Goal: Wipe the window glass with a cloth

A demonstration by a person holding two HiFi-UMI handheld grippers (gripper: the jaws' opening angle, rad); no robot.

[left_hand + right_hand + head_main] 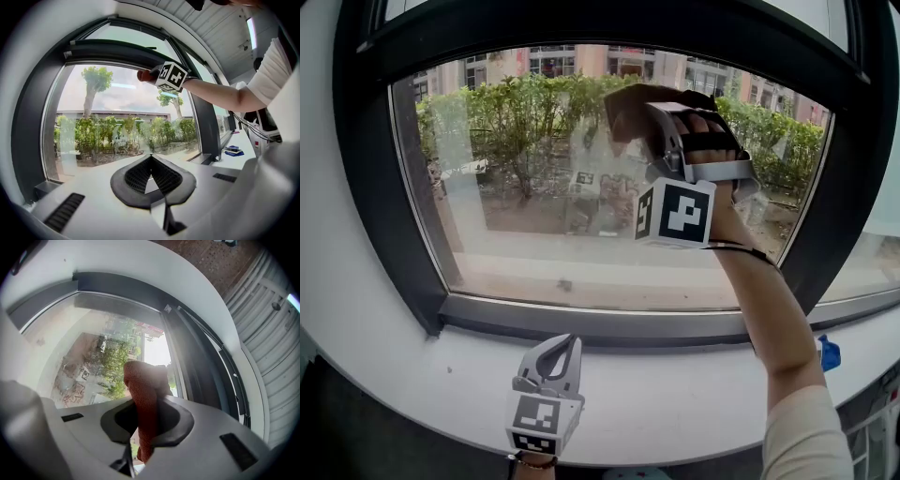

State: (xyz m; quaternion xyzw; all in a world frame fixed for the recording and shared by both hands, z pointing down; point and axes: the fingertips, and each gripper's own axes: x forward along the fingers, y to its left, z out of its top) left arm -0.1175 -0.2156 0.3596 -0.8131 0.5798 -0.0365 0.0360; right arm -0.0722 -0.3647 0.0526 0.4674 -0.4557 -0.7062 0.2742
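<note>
The right gripper point(146, 420) is clamped on a rust-red woven cloth point(144, 385), whose bunched free end stands at the upper part of the large dark-framed window glass point(534, 187), touching it or just off. The left gripper point(561, 361), jaws together on nothing, sits below the glass over the white sill point(412, 375). The cloth looks light, soft and floppy, so gripping it mid-fold with a thick wad ahead of the jaws should keep fabric, not hard plastic, on the fragile pane.

My right gripper point(654, 114) has the cloth point(627, 105) against the window glass point(525, 202), above my left gripper point(559, 360) over the sill point(684, 398).
</note>
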